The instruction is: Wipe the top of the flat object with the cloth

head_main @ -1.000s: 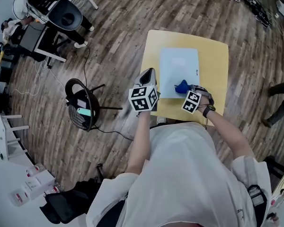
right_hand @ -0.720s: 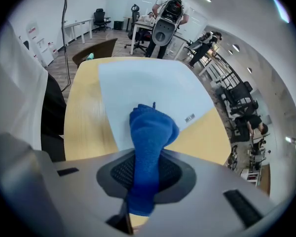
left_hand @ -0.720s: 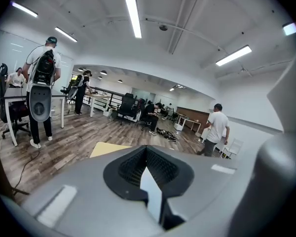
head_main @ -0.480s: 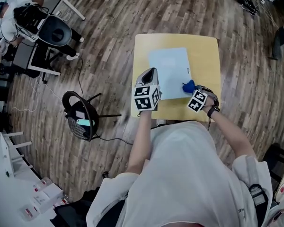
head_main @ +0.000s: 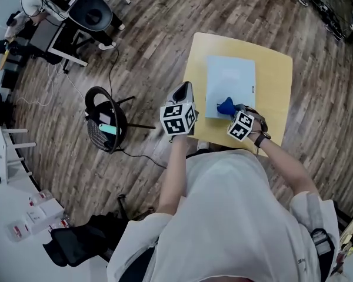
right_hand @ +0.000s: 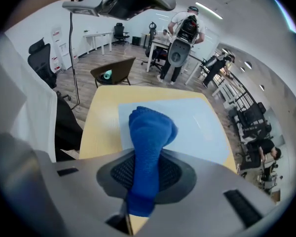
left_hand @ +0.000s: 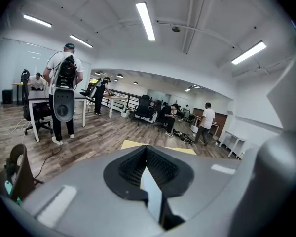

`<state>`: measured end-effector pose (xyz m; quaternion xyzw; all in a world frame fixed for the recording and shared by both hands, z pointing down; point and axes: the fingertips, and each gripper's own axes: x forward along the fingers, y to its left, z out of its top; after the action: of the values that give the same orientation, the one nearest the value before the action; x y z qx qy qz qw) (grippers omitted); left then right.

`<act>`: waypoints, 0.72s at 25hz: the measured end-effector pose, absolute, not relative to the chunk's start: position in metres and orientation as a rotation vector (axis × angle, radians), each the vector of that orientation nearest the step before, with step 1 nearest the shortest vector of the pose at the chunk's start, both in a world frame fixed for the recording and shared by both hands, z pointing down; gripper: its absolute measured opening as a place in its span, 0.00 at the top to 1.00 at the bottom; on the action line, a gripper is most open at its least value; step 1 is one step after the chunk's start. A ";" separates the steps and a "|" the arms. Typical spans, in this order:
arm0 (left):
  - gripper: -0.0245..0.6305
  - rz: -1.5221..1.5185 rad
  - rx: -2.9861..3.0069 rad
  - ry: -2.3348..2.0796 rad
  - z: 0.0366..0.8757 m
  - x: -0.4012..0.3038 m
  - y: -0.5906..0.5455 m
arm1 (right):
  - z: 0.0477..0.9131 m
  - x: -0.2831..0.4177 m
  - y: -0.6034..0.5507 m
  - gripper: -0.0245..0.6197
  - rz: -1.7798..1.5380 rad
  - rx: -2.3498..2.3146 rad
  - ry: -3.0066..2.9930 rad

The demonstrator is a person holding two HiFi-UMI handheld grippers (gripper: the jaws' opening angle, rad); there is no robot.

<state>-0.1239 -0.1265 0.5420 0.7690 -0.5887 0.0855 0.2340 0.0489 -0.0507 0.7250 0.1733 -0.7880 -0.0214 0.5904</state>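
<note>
A pale blue flat sheet (head_main: pixel 232 78) lies on a small yellow table (head_main: pixel 276 81). My right gripper (head_main: pixel 230 113) is shut on a bunched blue cloth (head_main: pixel 225 106), which rests on the sheet's near edge, left of its middle. In the right gripper view the cloth (right_hand: pixel 150 132) sticks out from between the jaws of the right gripper (right_hand: pixel 144 174) over the sheet (right_hand: pixel 197 127). My left gripper (head_main: pixel 185 89) hovers at the table's near left edge, off the sheet. Seen in its own view, the left gripper (left_hand: pixel 148 171) is shut and holds nothing.
A black chair (head_main: pixel 104 124) holding a teal object stands on the wooden floor to the left, with a cable trailing from it. Desks, an office chair (head_main: pixel 93 10) and people are at the far left. More people stand in the distance (left_hand: pixel 64 78).
The cloth slid right along the sheet's near edge to its right corner, then back left. The left gripper stayed by the table's left edge.
</note>
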 end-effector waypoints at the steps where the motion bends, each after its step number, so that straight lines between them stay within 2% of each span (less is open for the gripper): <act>1: 0.95 0.229 2.090 -1.637 0.544 -0.134 -0.123 | 0.725 0.030 -0.050 0.86 -0.070 0.374 -1.852; 5: 0.95 0.212 2.021 -1.709 0.546 -0.169 -0.113 | 0.729 -0.033 -0.051 0.86 -0.159 0.260 -1.890; 9: 0.95 0.207 1.986 -1.749 0.547 -0.186 -0.105 | 0.740 -0.066 -0.040 0.86 -0.227 0.140 -1.870; 13: 0.95 0.211 1.989 -1.742 0.547 -0.186 -0.108 | 0.751 -0.065 -0.036 0.86 -0.249 0.104 -1.838; 18: 0.95 0.228 2.034 -1.683 0.550 -0.167 -0.119 | 0.753 -0.027 -0.037 0.86 -0.172 0.167 -1.821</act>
<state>-0.1666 -0.1185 0.5502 0.7446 -0.6159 0.0836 0.2434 -0.0266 -0.0371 0.7535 0.0723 -0.7877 -0.0744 0.6073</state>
